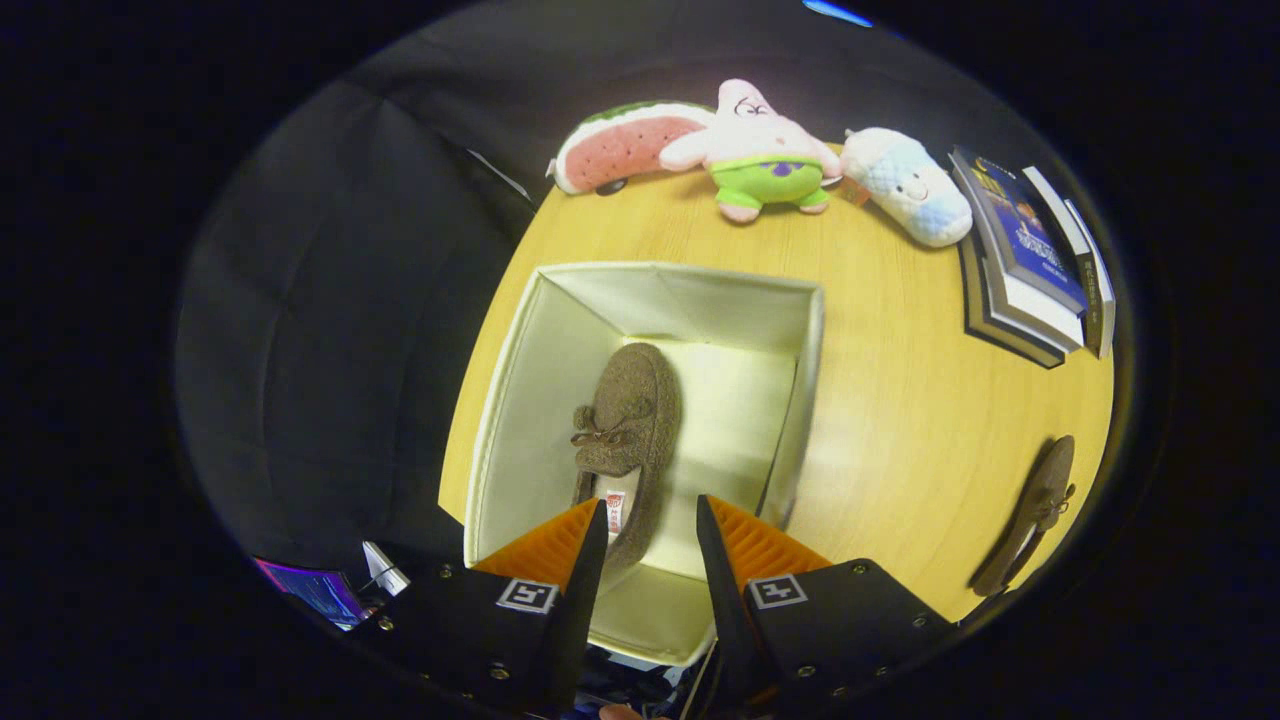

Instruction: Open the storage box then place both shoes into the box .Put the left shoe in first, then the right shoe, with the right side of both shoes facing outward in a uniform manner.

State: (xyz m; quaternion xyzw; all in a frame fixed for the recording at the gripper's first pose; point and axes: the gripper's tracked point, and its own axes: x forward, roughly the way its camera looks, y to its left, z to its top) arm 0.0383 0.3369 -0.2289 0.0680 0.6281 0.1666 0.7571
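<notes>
While I hold my gripper (650, 525) above the near rim of the storage box, this is how things lie.

Gripper: my fingers are spread apart, pinching nothing; the heel end of the shoe in the box shows in the gap between them.
Storage box (520, 400): cream, fabric-sided, open at the top, standing on the wooden table (900, 400) just ahead of my fingers.
Shoe in the box (625, 430): brown, fuzzy moccasin with a small bow on top; it lies on the box floor toward the left wall, sole down, long axis running away from me, toe pointing to the far wall, heel nearest my fingers.
Writing on it: a small tag with red print sits on the insole by the heel, too small for me to read.
Second shoe (1035, 515): same brown kind, on the table well to the right of the box, apart from it, long axis roughly parallel to the first, seen edge-on.
Books (1030, 260): a stack at the far right of the table; the top cover is dark blue with print I cannot make out.
Plush toys: a watermelon slice (625, 148), a pink star figure in green shorts (760, 150) and a pale blue-white one (905, 185) line the far table edge, beyond the box.
In the way: nothing stands between my fingers and the box opening.
</notes>
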